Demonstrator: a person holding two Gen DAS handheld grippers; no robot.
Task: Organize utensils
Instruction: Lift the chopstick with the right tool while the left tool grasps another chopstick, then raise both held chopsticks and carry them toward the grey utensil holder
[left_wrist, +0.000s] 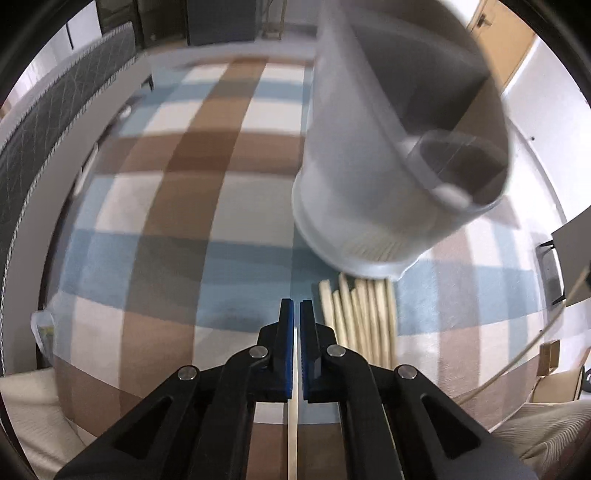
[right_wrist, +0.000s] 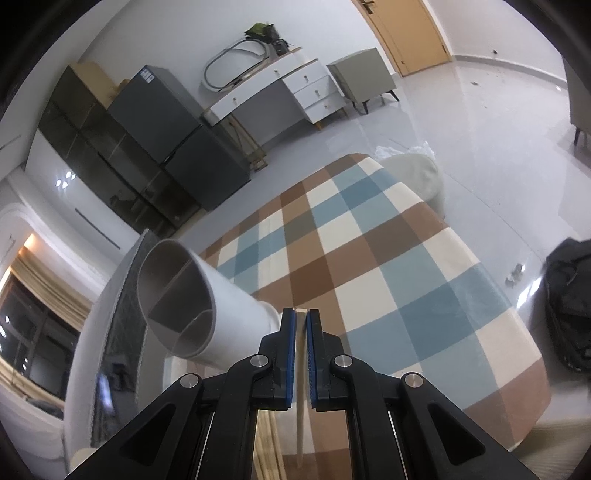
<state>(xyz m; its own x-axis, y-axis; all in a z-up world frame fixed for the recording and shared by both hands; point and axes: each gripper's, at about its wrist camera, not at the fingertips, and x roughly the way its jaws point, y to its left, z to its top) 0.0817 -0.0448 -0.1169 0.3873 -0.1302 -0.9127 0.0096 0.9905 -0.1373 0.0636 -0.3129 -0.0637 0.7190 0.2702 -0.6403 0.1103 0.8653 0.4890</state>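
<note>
A white utensil holder with an inner divider stands on the checked cloth, up and to the right of my left gripper. The left gripper is shut on a thin pale chopstick that runs back between its blue pads. Several loose chopsticks lie on the cloth just right of its fingertips, at the holder's foot. In the right wrist view my right gripper is shut on another pale chopstick, right beside the holder. More chopsticks show beneath its left finger.
The brown, blue and cream cloth covers a low table. A grey quilted mattress leans at the left. A black bag lies on the floor at the right, a pale cushion at the far table end, and dark cabinets behind.
</note>
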